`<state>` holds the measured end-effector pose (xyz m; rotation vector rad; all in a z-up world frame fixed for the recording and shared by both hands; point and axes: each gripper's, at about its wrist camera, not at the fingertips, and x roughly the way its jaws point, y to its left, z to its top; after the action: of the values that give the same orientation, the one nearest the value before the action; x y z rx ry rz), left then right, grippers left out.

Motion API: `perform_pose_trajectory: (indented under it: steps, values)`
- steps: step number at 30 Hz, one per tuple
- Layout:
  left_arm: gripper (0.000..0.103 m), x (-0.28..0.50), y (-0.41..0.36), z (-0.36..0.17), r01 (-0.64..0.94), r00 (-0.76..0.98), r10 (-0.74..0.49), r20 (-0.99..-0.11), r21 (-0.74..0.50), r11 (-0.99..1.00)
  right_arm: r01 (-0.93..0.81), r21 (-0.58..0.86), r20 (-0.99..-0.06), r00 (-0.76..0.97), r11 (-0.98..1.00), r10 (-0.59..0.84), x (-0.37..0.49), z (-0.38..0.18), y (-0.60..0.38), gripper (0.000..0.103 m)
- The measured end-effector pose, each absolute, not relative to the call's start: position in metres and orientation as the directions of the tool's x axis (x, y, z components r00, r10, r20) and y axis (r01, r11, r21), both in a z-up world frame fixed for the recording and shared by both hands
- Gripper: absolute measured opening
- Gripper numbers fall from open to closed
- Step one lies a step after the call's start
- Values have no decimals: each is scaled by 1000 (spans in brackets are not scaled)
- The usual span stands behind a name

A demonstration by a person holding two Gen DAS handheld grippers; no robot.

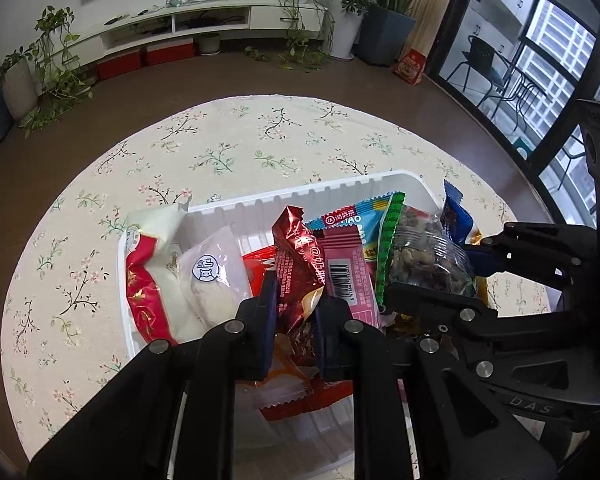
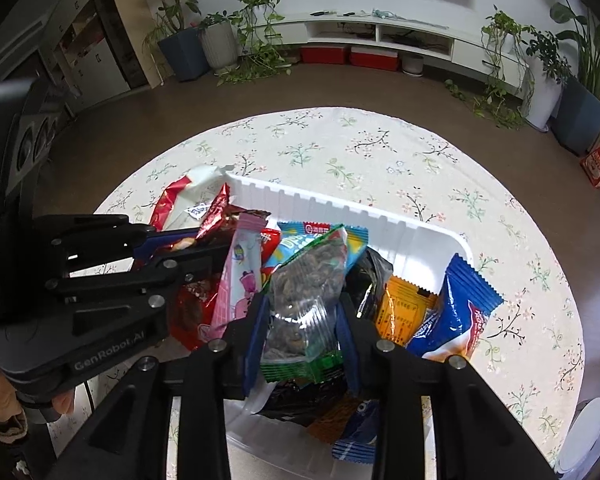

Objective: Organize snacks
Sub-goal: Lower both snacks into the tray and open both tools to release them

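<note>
A white plastic bin [image 1: 300,194] [image 2: 416,232] full of snack packets stands on the round floral table. My left gripper [image 1: 296,320] is shut on a shiny red packet [image 1: 296,252] above the bin; it also shows in the right wrist view [image 2: 188,246]. My right gripper [image 2: 302,320] is shut on a clear packet of seeds with green edges [image 2: 308,288], also seen in the left wrist view [image 1: 424,256]. A pink packet [image 1: 348,276] [image 2: 240,276] stands between the two held packets.
The bin also holds a white-and-red bag [image 1: 148,272], a white bun packet [image 1: 216,276], a blue packet [image 2: 460,312] and an orange packet [image 2: 404,308]. Floral tablecloth [image 1: 220,148] lies beyond the bin. Plants and a TV shelf [image 2: 380,28] stand far behind.
</note>
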<state>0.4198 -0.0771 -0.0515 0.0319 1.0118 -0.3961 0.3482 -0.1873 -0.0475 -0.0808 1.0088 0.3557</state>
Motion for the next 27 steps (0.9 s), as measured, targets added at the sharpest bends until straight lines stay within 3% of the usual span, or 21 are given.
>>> perform_pose_trajectory:
  steps: [6, 10, 12, 17, 27]
  values:
    - [16, 413, -72, -50, 326, 477, -304, -825, -156, 932, -315, 100, -836, 487, 944, 251, 350, -48, -193, 51]
    - [19, 413, -71, -51, 319, 482, -300, -823, -154, 935, -307, 100, -835, 492, 947, 248, 350, -49, -197, 53]
    - [23, 413, -71, -51, 318, 484, -299, -823, -153, 936, -300, 104, -834, 493, 948, 247, 351, -50, -198, 53]
    - [55, 410, -70, -46, 310, 505, -298, -810, -152, 939, -284, 104, -830, 504, 953, 240, 349, -49, -203, 55]
    - [63, 410, -69, -41, 292, 518, -293, -804, -156, 944, -273, 106, -813, 529, 956, 242, 347, -40, -208, 58]
